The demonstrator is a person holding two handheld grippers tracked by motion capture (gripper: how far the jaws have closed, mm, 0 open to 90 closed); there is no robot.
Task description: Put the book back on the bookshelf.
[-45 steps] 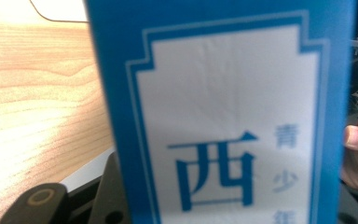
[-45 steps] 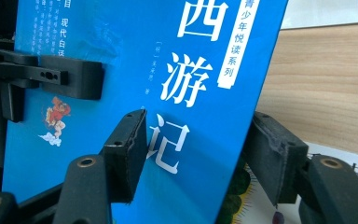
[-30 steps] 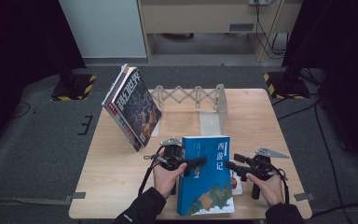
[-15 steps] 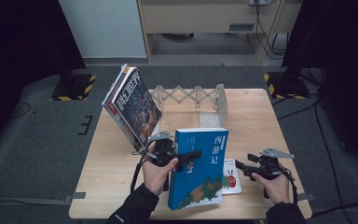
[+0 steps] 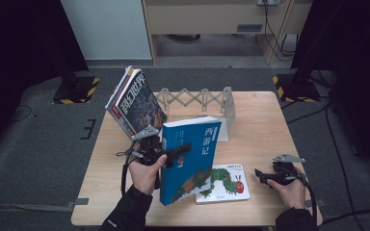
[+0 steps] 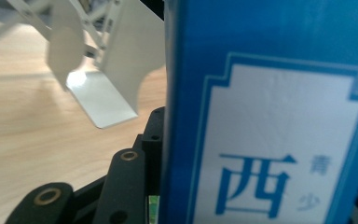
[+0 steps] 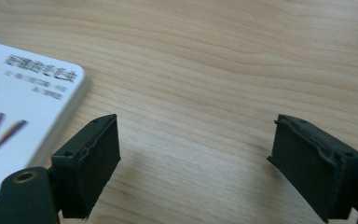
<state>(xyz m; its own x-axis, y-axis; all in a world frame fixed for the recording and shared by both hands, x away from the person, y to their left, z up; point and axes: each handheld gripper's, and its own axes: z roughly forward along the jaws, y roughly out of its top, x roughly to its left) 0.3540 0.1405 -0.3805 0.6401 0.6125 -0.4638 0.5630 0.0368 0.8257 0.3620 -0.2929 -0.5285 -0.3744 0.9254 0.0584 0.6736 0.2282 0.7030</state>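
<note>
Gripping the tilted blue book (image 5: 189, 159), left tool (image 5: 176, 150) raised; right tool (image 5: 261, 174) low, jaws apart.

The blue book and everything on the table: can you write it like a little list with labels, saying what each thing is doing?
blue book: tilted, lifted, gripped by the left claw
right claw: open, holding nothing, low over the table
caterpillar book: lying flat, partly under the blue book
dark books: leaning at the rack's left end
white folding rack: standing at the table's back
</note>
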